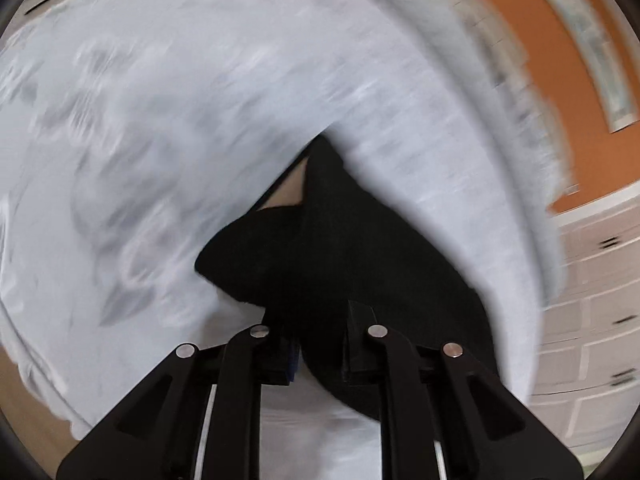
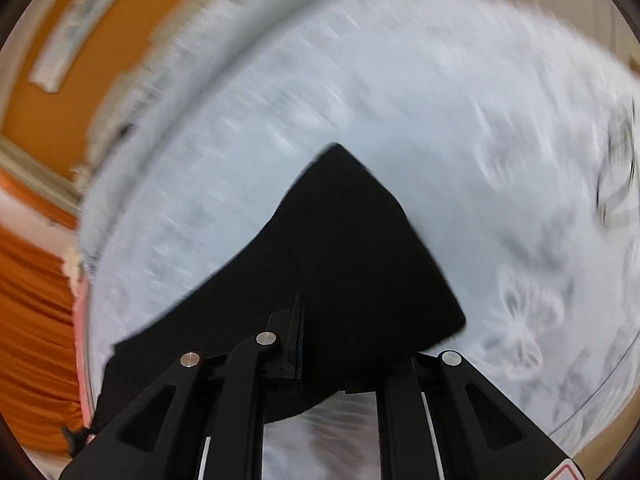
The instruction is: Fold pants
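hand-held grippers [image 1: 318,344] [image 2: 320,344] on black pants [image 1: 340,248]

The place looks like a bedroom in a home. A wide bed [image 1: 168,128] fills most of both views, covered with a pale sheet [image 2: 460,128] printed with a faint grey floral pattern, though motion blur hides the detail. Behind it stands an orange wall [image 1: 516,16] carrying a long framed picture [image 1: 588,44]; the same wall and frame [image 2: 76,36] appear in the right wrist view. White panelled drawers or cupboard fronts [image 1: 600,308] with small dark handles stand beside the bed. Orange fabric [image 2: 32,320], hanging in folds like a curtain or a bed skirt, lies at the bed's other side.
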A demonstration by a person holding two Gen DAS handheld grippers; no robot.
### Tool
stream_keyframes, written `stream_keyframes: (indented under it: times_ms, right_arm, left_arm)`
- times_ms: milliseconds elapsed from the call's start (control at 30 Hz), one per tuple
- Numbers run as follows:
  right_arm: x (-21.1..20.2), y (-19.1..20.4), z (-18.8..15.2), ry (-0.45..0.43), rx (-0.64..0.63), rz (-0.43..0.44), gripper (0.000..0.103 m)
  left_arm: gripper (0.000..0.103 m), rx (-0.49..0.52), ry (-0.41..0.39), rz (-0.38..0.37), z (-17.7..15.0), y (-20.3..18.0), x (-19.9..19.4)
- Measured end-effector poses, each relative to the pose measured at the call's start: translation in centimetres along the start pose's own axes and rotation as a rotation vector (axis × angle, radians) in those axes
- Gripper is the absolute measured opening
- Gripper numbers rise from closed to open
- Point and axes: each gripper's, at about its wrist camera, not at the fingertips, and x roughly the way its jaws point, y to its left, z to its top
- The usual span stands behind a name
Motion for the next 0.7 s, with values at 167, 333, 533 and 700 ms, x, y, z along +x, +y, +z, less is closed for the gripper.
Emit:
stream_keyframes:
  times_ms: [167, 333, 533, 700]
  right_arm:
    - [1.8, -0.5, -0.4, 0.027, 0.007, -0.012, 0.017]
    - [2.2, -0.2, 0.0, 0.027, -0.004, -0.018, 0.035]
    - [2.6, 0.3, -0.6, 0.029, 0.002, -0.004, 0.053]
    - [-0.7, 0.2, -0.9, -0.072, 0.104, -0.249, 0.052]
  left_arm:
    - [0.032, -0.047, -0.046, 0.054, -0.8, 0.2, -0.9]
    - [0.076, -0.027, -0.342, 0.106, -3.5, -2.9, -7.3]
    - [0.098, 0.173, -0.472, 0.092, -5.5, -9.9, -7.8]
    - [0.098, 0.227, -0.457, 0.161, -4.4, -12.9, -4.8]
